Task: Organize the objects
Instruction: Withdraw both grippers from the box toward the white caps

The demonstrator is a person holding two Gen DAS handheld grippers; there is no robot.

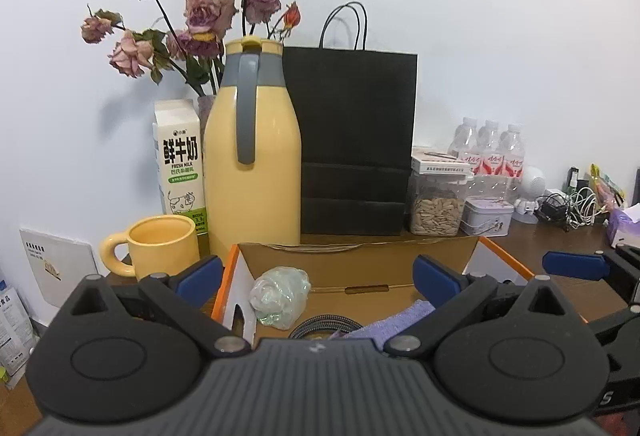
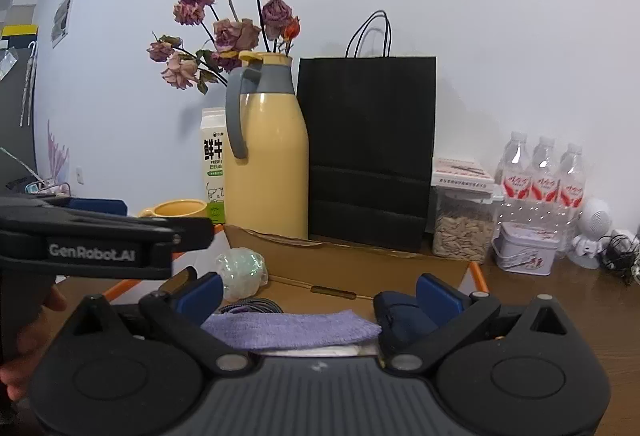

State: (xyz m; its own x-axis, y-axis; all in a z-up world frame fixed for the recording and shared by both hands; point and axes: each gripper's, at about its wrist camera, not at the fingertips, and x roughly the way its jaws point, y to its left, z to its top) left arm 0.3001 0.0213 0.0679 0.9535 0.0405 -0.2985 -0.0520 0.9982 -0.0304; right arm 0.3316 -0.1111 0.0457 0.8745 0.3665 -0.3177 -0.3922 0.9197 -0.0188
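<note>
An open cardboard box (image 1: 360,264) with orange edges sits in front of me on the wooden desk. Inside it lie a crumpled clear plastic bag (image 1: 280,296), a coiled braided cable (image 1: 326,328) and a purple cloth (image 1: 400,322). My left gripper (image 1: 318,278) hovers open over the box's near side, its pads touching nothing. In the right wrist view my right gripper (image 2: 319,296) is open too, above the purple cloth (image 2: 292,328), with a dark blue object (image 2: 400,316) by its right finger. The plastic bag (image 2: 240,272) lies beyond. The left gripper (image 2: 100,236) shows at the left, held by a hand (image 2: 24,336).
Behind the box stand a yellow mug (image 1: 160,248), a milk carton (image 1: 180,164), a yellow thermos jug (image 1: 254,156), dried roses (image 1: 200,12) and a black paper bag (image 1: 356,140). Right of them are a seed jar (image 1: 438,204), a tin (image 1: 486,216), water bottles (image 1: 488,152) and tangled cables (image 1: 568,208).
</note>
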